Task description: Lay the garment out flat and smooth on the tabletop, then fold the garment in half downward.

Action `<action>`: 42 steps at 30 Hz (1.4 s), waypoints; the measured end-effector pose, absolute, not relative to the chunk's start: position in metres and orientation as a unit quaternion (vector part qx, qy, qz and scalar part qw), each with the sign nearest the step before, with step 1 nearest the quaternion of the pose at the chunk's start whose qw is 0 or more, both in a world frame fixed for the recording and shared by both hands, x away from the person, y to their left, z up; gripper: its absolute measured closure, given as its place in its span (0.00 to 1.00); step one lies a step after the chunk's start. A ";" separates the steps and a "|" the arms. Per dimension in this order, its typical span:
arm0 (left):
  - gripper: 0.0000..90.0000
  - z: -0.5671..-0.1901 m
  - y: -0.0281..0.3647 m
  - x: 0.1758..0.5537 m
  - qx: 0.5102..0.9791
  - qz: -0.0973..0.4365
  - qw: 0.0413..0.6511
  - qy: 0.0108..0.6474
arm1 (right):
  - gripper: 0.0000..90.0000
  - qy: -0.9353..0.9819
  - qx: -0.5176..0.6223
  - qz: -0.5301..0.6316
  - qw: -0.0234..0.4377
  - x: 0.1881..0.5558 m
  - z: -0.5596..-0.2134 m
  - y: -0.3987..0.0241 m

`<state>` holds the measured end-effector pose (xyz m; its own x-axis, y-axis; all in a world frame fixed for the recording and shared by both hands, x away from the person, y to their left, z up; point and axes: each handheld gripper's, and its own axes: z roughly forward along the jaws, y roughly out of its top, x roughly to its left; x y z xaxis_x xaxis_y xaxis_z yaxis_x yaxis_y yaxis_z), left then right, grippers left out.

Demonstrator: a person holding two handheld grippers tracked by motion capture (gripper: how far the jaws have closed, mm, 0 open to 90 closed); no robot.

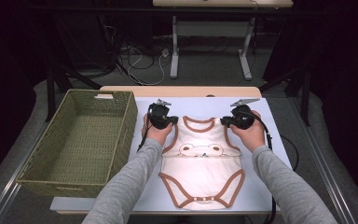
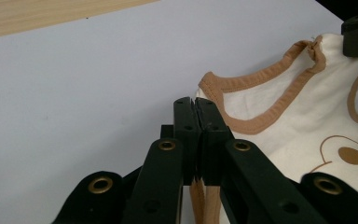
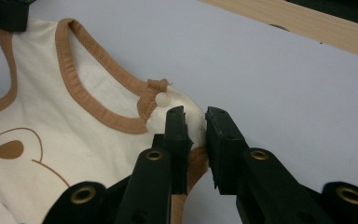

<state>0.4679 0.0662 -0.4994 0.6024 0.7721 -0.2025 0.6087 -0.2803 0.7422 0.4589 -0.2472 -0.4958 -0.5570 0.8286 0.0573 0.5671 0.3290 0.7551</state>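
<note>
A cream baby bodysuit (image 1: 201, 163) with brown trim and a bear face lies flat on the pale mat, neck away from the person. My left gripper (image 1: 172, 122) is at its left shoulder strap. In the left gripper view that gripper (image 2: 196, 105) has its jaws pressed together on the brown-trimmed strap (image 2: 199, 198). My right gripper (image 1: 224, 122) is at the right shoulder. In the right gripper view it (image 3: 196, 116) pinches a fold of the strap (image 3: 196, 161) beside a white snap (image 3: 161, 98). The bodysuit's neckline (image 2: 261, 122) stretches between the two grippers.
A woven green basket (image 1: 127, 122) stands empty at the left, its wall close to my left hand. The pale mat (image 1: 265, 186) covers a wooden table (image 1: 182, 90). Desk legs and cables lie on the floor behind.
</note>
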 end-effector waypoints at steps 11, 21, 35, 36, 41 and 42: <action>0.98 -0.495 0.076 0.452 0.788 0.099 0.429 0.431 | 0.87 0.800 0.420 0.394 0.167 0.442 -0.491 -0.243; 0.98 -0.495 0.076 0.439 0.786 0.091 0.440 0.425 | 0.87 0.796 0.420 0.403 0.164 0.434 -0.492 -0.249; 0.98 -0.496 0.079 0.421 0.791 0.081 0.444 0.413 | 0.87 0.788 0.423 0.421 0.151 0.414 -0.496 -0.262; 0.98 -0.496 0.080 0.420 0.792 0.082 0.444 0.410 | 0.87 0.789 0.421 0.422 0.151 0.412 -0.496 -0.262; 0.98 -0.500 0.082 0.412 0.789 0.077 0.449 0.412 | 0.87 0.791 0.414 0.423 0.151 0.403 -0.498 -0.264; 0.98 -0.501 0.083 0.410 0.791 0.074 0.449 0.408 | 0.87 0.791 0.414 0.423 0.152 0.402 -0.498 -0.264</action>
